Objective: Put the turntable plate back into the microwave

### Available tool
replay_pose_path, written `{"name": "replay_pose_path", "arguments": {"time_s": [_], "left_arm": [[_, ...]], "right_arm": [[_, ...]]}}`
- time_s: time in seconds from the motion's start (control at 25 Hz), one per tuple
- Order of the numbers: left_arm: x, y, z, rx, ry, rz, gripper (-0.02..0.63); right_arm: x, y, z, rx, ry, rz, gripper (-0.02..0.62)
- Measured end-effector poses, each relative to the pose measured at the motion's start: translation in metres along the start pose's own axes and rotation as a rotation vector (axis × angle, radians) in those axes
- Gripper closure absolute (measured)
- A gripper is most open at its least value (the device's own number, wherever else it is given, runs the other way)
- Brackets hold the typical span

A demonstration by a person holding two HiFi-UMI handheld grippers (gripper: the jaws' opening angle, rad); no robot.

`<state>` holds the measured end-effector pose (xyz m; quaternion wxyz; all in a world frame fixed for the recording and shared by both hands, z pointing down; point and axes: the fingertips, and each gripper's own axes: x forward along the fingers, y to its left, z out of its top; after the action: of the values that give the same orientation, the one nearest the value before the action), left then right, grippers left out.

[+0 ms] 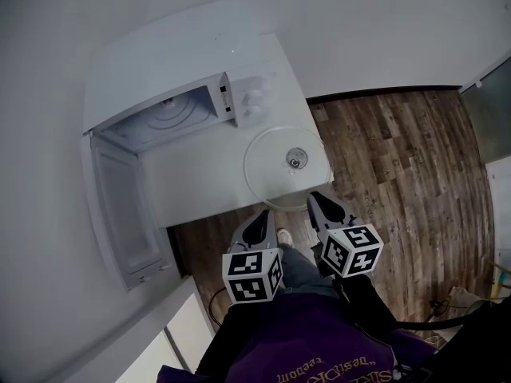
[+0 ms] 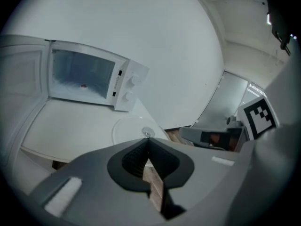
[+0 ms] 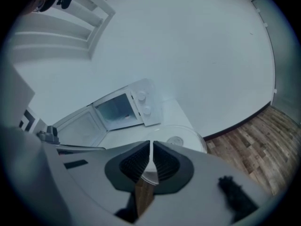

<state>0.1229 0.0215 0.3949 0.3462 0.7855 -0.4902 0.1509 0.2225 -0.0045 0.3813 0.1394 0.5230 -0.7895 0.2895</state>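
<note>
A clear glass turntable plate (image 1: 286, 166) lies flat on the white table (image 1: 192, 183), at its right near corner, with a small hub in its middle. It also shows in the left gripper view as the plate (image 2: 134, 128) and in the right gripper view as the plate (image 3: 181, 140). The white microwave (image 1: 180, 102) stands at the table's back with its door (image 1: 120, 214) swung wide open toward me. My left gripper (image 1: 257, 223) and right gripper (image 1: 321, 206) hover side by side just short of the plate's near rim. Both are shut and hold nothing.
Dark wood flooring (image 1: 399, 174) spreads to the right of the table. White walls surround the table behind and to the left. A white cabinet edge (image 1: 172, 329) sits low at my left. The person's legs and a shoe (image 1: 285, 238) show below the grippers.
</note>
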Motion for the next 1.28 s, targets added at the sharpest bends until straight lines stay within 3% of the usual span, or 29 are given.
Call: {"name": "replay_pose_path", "arguments": {"time_s": [0.12, 0.16, 0.28, 0.4, 0.52, 0.64, 0.76, 0.92, 1.2, 1.28], "left_arm": [[0.016, 0.009, -0.018, -0.089, 0.053, 0.059, 0.592], [0.021, 0.012, -0.025, -0.115, 0.073, 0.071, 0.526], [0.035, 0.017, -0.046, -0.170, 0.139, 0.092, 0.464], [0.049, 0.018, -0.068, -0.252, 0.195, 0.090, 0.418], [0.064, 0.015, -0.081, -0.399, 0.214, 0.057, 0.394], [0.077, 0.017, -0.086, -0.494, 0.195, 0.048, 0.394], [0.092, 0.018, -0.091, -0.522, 0.182, 0.037, 0.393], [0.109, 0.004, -0.096, -0.631, 0.141, -0.053, 0.387], [0.124, 0.006, -0.084, -0.785, -0.014, -0.115, 0.394], [0.124, 0.009, -0.083, -0.806, -0.038, -0.109, 0.431]], "right_arm": [[0.002, -0.025, -0.012, 0.032, 0.044, -0.016, 0.572], [0.003, -0.033, -0.017, 0.059, 0.059, -0.013, 0.543], [0.005, -0.057, -0.035, 0.192, 0.101, -0.003, 0.511], [0.007, -0.077, -0.056, 0.278, 0.146, -0.013, 0.486], [0.012, -0.091, -0.073, 0.358, 0.189, -0.004, 0.457], [0.016, -0.102, -0.085, 0.448, 0.210, 0.019, 0.446], [0.025, -0.106, -0.097, 0.548, 0.230, 0.057, 0.445], [0.035, -0.095, -0.110, 0.701, 0.244, 0.124, 0.445], [0.055, -0.086, -0.113, 0.802, 0.229, 0.218, 0.445], [0.059, -0.083, -0.113, 0.815, 0.232, 0.239, 0.445]]}}
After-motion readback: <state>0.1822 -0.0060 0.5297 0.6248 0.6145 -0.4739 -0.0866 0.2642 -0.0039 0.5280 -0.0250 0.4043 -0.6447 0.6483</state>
